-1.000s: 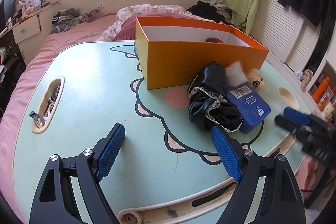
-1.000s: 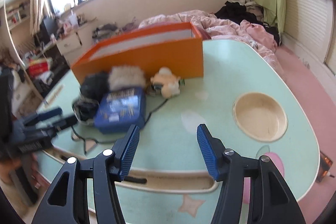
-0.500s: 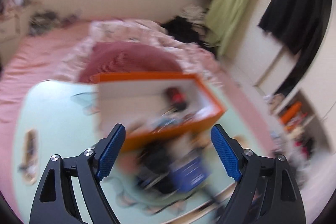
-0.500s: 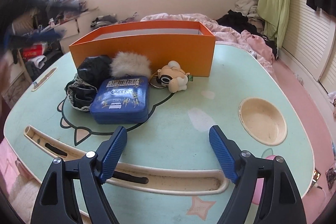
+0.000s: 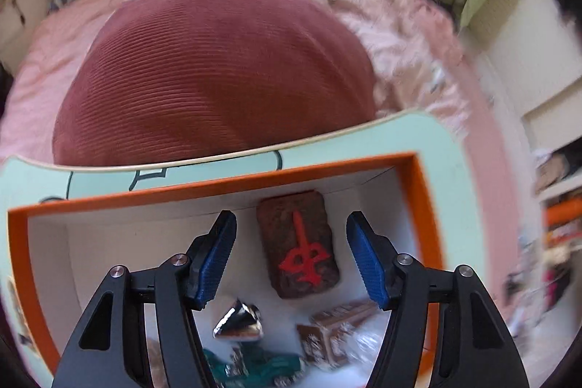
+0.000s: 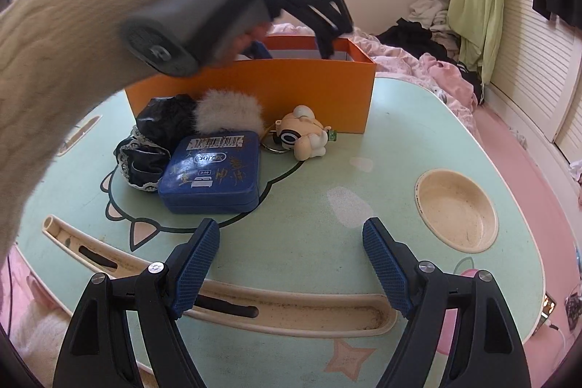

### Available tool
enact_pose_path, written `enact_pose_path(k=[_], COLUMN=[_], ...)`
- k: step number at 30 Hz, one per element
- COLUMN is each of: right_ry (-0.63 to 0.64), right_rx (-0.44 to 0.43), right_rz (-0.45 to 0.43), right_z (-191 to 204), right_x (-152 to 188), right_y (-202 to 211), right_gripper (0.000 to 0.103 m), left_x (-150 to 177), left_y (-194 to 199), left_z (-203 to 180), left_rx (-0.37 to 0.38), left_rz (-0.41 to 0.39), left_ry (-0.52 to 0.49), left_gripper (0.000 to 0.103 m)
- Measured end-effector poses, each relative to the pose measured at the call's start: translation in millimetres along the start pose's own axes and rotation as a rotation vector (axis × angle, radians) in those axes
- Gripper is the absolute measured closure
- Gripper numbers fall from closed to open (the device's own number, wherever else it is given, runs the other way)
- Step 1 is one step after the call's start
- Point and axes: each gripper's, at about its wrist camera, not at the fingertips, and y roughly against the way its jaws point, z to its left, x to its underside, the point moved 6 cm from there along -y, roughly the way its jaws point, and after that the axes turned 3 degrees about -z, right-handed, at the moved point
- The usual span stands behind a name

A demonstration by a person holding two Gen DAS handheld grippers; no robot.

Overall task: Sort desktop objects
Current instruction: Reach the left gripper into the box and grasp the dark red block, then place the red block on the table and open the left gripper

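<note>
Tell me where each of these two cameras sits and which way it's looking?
Left wrist: rides on the left tongs, looking steeply down into the orange box at a brown tile; only its closing blue fingers show, nothing between them.
Right wrist: rides on the right tongs, looking across the green table at a blue tin; a cream sleeve and the left tongs show.
Shared: the orange box.

Orange box [image 6: 276,97]: matt cardboard, white inside. Blue tin [image 6: 212,171] just in front of it: glossy, scuffed. Fluffy fur pompom [image 6: 227,111], black lace-trimmed cloth [image 6: 152,140] beside tin.
</note>
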Motion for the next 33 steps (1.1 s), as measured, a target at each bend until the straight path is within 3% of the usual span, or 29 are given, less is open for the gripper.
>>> enact_pose_path(k=[2, 3, 5, 8, 10, 12, 14, 17, 20, 23, 25, 27, 30, 33], right_ry=[0.003, 0.003, 0.006, 0.011, 0.013, 0.014, 0.018, 0.022, 0.026, 0.030, 0.035, 0.042, 0.045, 0.050], right_rx=[-0.006, -0.007, -0.012, -0.017, -0.022, -0.024, -0.027, -0.031, -0.036, -0.040, -0.040, -0.042, -0.050, -0.054], right_rz=[-0.001, -0.001, -0.001, -0.001, -0.001, 0.000, 0.000, -0.001, 0.001, 0.000, -0.001, -0.001, 0.000, 0.001], right_z=[-1, 0, -1, -1, -1, -1, 0, -1, -1, 0, 2, 3, 3, 3], right_x=[-1, -2, -3, -4, -4, -5, -4, -5, -4, -4, -4, -3, -2, -2], right_y=[-1, -1, -2, -3, -3, -4, -4, -4, -5, -4, -4, -4, -4, -5], right_gripper=[0.022, 0.022, 0.022, 0.022, 0.022, 0.022, 0.022, 0.022, 0.022, 0.021, 0.021, 0.021, 0.021, 0.021], left_x=[2, 4, 7, 7, 5, 3, 6, 37, 81, 128, 152, 165, 175, 173], left_y=[-4, -2, 0, 9, 33, 68, 104, 164, 184, 176, 165, 143, 109, 91], left_z=[-7, -12, -11, 1, 12, 24, 34, 49, 65, 98, 129, 151, 162, 152], left_rx=[-0.069, -0.102, -0.103, -0.044, 0.072, 0.179, 0.228, 0.277, 0.296, 0.227, 0.119, 0.067, 0.057, 0.138], left_rz=[0.023, 0.012, 0.005, -0.026, -0.077, -0.166, -0.246, -0.382, -0.419, -0.416, -0.456, -0.440, -0.365, -0.329], left_ry=[-0.083, -0.148, -0.178, -0.160, -0.120, -0.090, -0.085, -0.145, -0.205, -0.210, -0.156, -0.093, -0.061, -0.019], left_gripper=[0.063, 0.063, 0.063, 0.063, 0.063, 0.063, 0.063, 0.063, 0.063, 0.062, 0.062, 0.062, 0.062, 0.060])
